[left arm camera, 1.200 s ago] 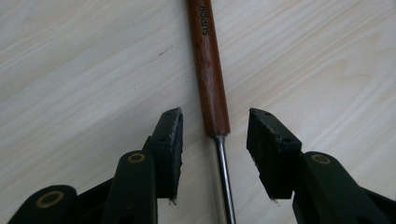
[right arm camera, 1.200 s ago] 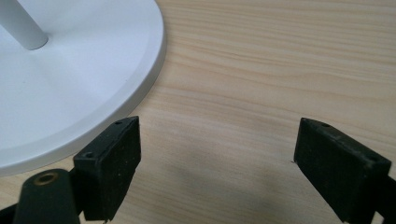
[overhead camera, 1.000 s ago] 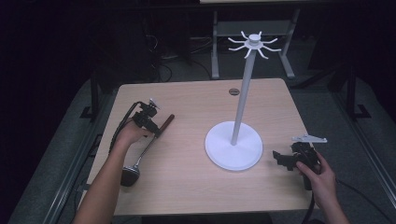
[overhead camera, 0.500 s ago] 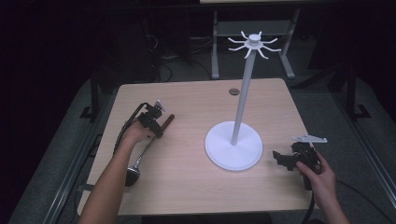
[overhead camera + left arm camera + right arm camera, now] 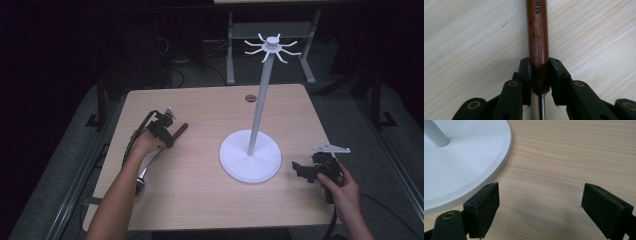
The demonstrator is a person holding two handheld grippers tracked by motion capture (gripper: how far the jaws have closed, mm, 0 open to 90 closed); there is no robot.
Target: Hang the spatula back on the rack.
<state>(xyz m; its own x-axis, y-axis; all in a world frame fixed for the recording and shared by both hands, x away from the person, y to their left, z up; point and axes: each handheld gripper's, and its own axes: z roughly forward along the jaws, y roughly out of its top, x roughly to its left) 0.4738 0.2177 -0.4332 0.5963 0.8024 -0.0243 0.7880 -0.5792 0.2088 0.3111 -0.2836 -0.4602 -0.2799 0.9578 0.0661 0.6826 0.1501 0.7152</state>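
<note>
A utensil with a brown wooden handle [image 5: 178, 130] [image 5: 538, 37] and a thin metal shaft [image 5: 149, 162] lies on the left of the wooden table [image 5: 210, 205]. My left gripper [image 5: 167, 134] [image 5: 540, 67] is shut on the handle's lower end, where the shaft [image 5: 541, 107] enters it. A white stand with a round base [image 5: 250, 162] [image 5: 461, 157], a tall pole [image 5: 260, 100] and a ring of hooks [image 5: 272, 46] rises at centre right. My right gripper [image 5: 299, 170] [image 5: 540, 202] rests open just right of the base, with bare wood between its fingers.
A dark round grommet [image 5: 250, 98] sits near the table's far edge. Metal frame legs [image 5: 230, 50] and cables stand behind the table on dark floor. The table's right edge lies close to my right hand [image 5: 342, 187].
My left gripper has shifted slightly to the right along the wooden handle. The right gripper and the stand have stayed put.
</note>
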